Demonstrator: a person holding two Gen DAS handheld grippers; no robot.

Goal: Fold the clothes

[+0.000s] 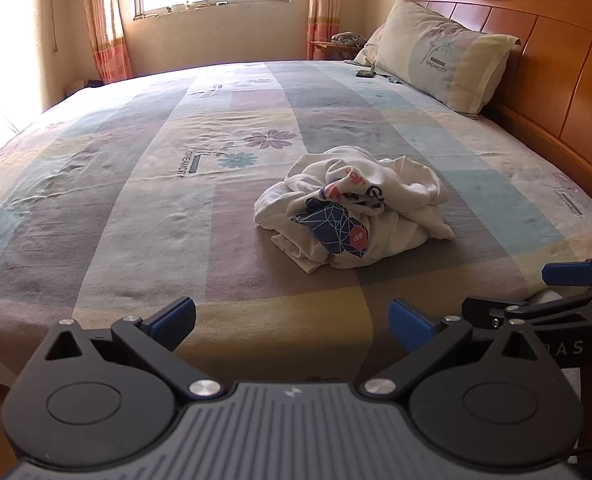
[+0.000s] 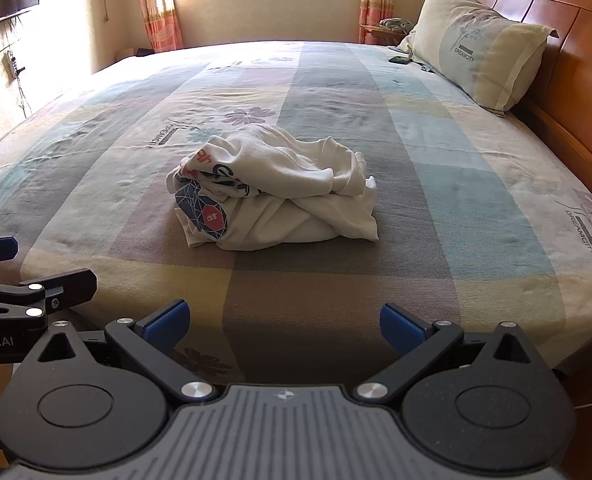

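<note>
A crumpled white shirt [image 1: 351,208] with a blue, red and black print lies in a heap on the bed; it also shows in the right wrist view [image 2: 280,192]. My left gripper [image 1: 292,324] is open and empty, near the bed's front edge, well short of the shirt. My right gripper [image 2: 284,326] is open and empty, also at the front edge, short of the shirt. The right gripper shows at the right edge of the left wrist view [image 1: 535,292], and the left gripper at the left edge of the right wrist view [image 2: 28,272].
The bed [image 1: 136,200] has a patchwork pastel sheet. A pillow [image 1: 443,56] leans on the wooden headboard [image 1: 555,64] at the right. A small dark object [image 1: 365,74] lies near the pillow. A window and curtains [image 1: 104,20] are at the back.
</note>
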